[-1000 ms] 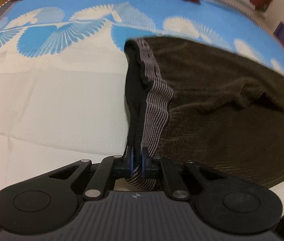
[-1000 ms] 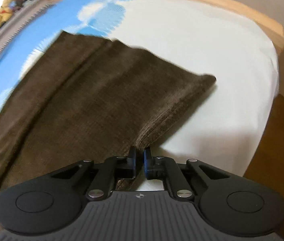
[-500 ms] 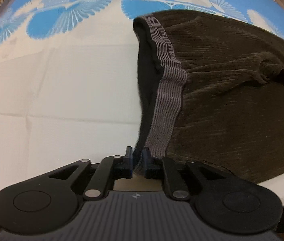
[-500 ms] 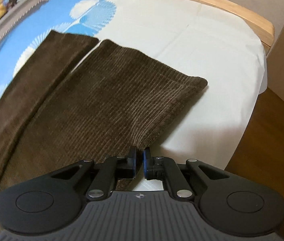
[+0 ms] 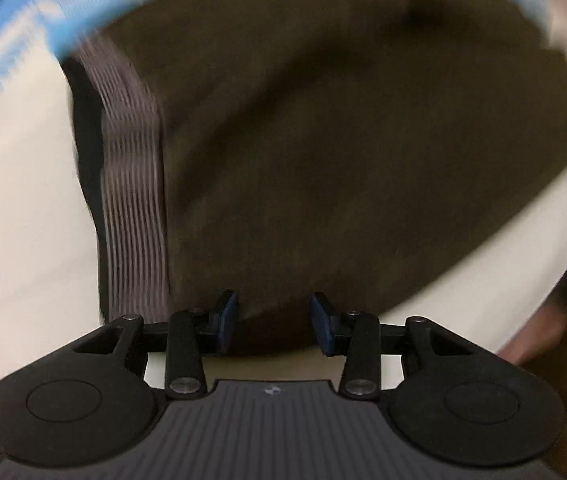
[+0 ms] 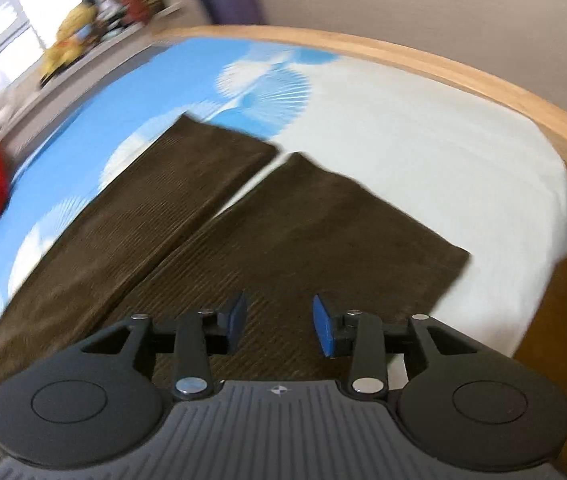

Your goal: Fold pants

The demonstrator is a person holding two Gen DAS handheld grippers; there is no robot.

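My left claw (image 5: 273, 322) and right claw (image 6: 279, 324) are opening, gripping nothing. The brown pants (image 6: 283, 240) lie flat on the bed (image 6: 423, 140) just beneath both. Soft, limp corduroy; I'd pinch waistband (image 5: 133, 200) and hems.

We see dark brown corduroy pants (image 6: 323, 240), their grey-striped waistband (image 5: 133, 200), on a blue-and-white fan-patterned sheet (image 6: 131, 120).

Left wrist view: steep, close over pants (image 5: 323, 160) waist. Right wrist view: slanting along legs. Shared: pants, bed (image 6: 423, 128).
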